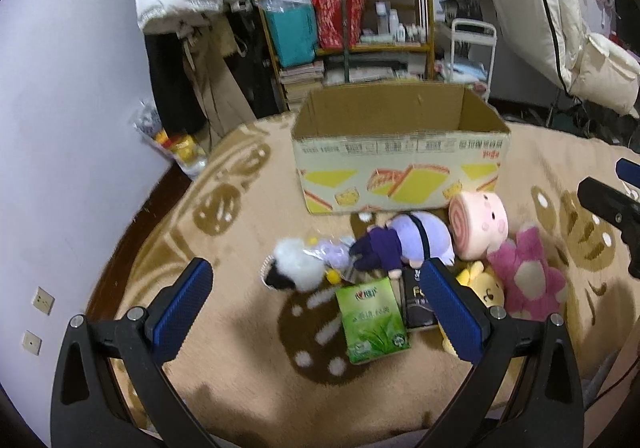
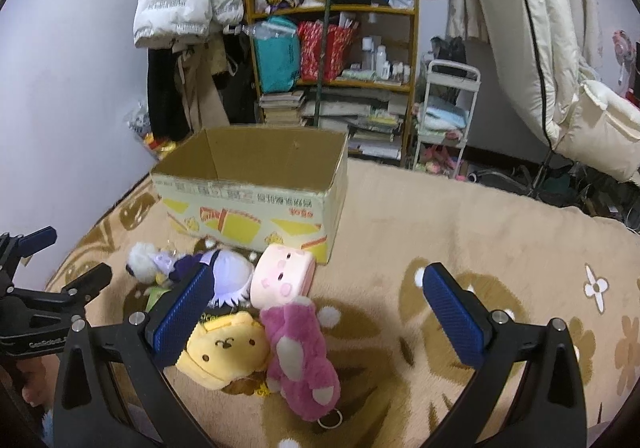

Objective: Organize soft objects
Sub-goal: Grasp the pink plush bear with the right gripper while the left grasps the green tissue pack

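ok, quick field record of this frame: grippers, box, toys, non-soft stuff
left gripper: open, holding nothing
right gripper: open, holding nothing
cardboard box: upright on the blanket, open top, no contents visible
soft toys: pink roll plush, purple doll, magenta plush, yellow plush, white fluffy toy, all outside the box
non-soft: green carton, dark packet

The left hand-held gripper (image 1: pixel 316 306) has its jaws spread wide, the blue ribbed pads (image 1: pixel 182 312) facing each other across the gap with nothing between them. The right hand-held gripper (image 2: pixel 316 316) is spread just as wide and also grips nothing. Both point forward and slightly downward, side by side: each shows at the edge of the other's wrist view, the left at the left edge of the right's.
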A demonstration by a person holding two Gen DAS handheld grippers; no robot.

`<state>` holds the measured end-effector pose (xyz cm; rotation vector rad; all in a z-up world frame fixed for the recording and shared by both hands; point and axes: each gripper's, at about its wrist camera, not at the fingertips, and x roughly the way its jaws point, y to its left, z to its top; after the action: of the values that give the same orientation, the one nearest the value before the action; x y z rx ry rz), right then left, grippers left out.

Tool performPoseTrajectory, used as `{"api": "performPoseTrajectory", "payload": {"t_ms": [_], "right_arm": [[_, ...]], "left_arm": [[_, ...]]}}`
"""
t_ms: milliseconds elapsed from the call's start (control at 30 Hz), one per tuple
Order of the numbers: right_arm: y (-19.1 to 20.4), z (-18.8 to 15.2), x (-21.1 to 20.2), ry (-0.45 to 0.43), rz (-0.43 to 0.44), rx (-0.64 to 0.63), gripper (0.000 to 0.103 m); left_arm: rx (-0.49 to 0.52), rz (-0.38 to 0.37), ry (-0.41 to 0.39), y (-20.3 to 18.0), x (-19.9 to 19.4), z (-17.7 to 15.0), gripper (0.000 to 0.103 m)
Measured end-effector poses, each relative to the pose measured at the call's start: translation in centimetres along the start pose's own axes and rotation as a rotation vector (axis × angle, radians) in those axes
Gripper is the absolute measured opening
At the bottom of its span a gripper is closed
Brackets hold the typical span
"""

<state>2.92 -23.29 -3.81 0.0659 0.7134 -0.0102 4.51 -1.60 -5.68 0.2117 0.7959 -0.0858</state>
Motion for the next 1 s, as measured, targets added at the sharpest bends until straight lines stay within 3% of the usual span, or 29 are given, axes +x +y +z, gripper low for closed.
{"api": "performPoseTrajectory", "payload": {"t_ms": [400, 700, 800, 933, 1000], "right_arm": [[-0.2, -2.1, 6.1, 0.318, 0.036, 0.034, 0.103], [-0.1, -3.1, 8.0, 0.421, 0.048, 0.039, 0.103], [0.3, -3.6, 8.9, 0.465, 0.064, 0.036, 0.103], [0.5, -4.0, 9.9, 0.512, 0.088, 0.037, 0.102], [0.6, -4.3, 10.5, 0.535, 0.100, 0.038, 0.091]], "left_arm": [[-0.043, -0.064, 0.214, -0.2, 4.7, -0.4, 0.102], [-0.081, -0.159, 0.394, -1.2, 9.3, -0.7, 0.102], [-0.101, -0.160, 0.498, -1.6, 11.6, -1.3, 0.099], [-0.121, -0.168, 0.558, -1.9, 13.3, -2.0, 0.097], [-0.133, -0.178, 0.571, -2.0, 13.9, -2.2, 0.091]]}}
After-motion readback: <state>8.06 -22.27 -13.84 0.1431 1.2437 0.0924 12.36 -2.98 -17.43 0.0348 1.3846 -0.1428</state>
